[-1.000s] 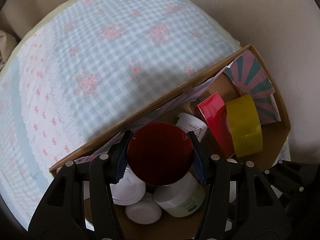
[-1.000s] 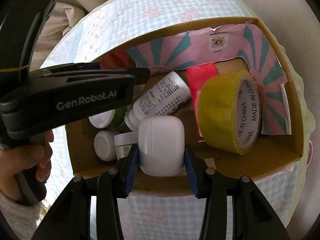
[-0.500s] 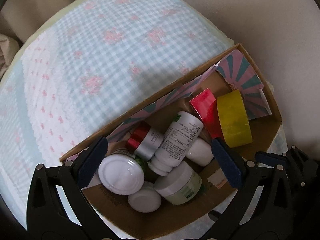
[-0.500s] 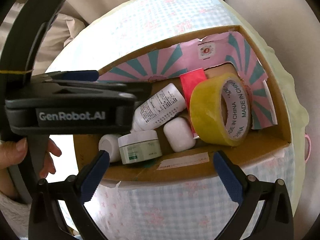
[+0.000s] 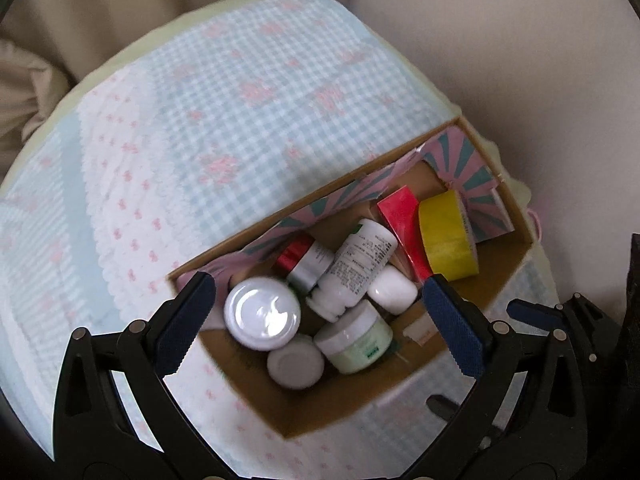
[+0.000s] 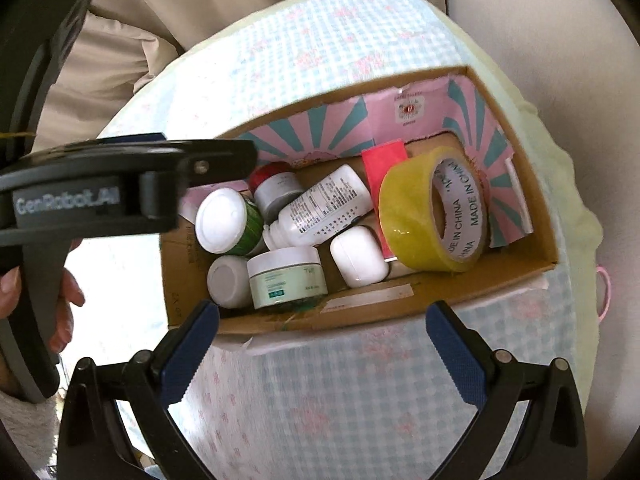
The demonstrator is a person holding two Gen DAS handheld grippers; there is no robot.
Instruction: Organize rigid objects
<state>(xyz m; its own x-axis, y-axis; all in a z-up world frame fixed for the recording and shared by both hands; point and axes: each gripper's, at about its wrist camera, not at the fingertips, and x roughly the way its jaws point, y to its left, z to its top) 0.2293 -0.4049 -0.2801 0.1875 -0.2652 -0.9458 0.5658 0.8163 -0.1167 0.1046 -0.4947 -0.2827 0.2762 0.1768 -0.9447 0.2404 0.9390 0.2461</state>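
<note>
Your right gripper (image 6: 322, 342) hangs above the near wall of the cardboard box (image 6: 520, 280), jaws spread wide with nothing between them. Inside you have a yellow tape roll (image 6: 408, 216) standing on edge at the right, a red packet (image 6: 380, 168) behind it, a white bottle (image 6: 324, 208) lying on its side, a white case (image 6: 358, 256), a pale green jar (image 6: 286, 276) and a green tub (image 6: 228, 222) (white lid up). Your left gripper (image 6: 132, 188) crosses the left side, held by a hand (image 6: 60, 300). The box sits on a checked cloth (image 6: 360, 392).
</note>
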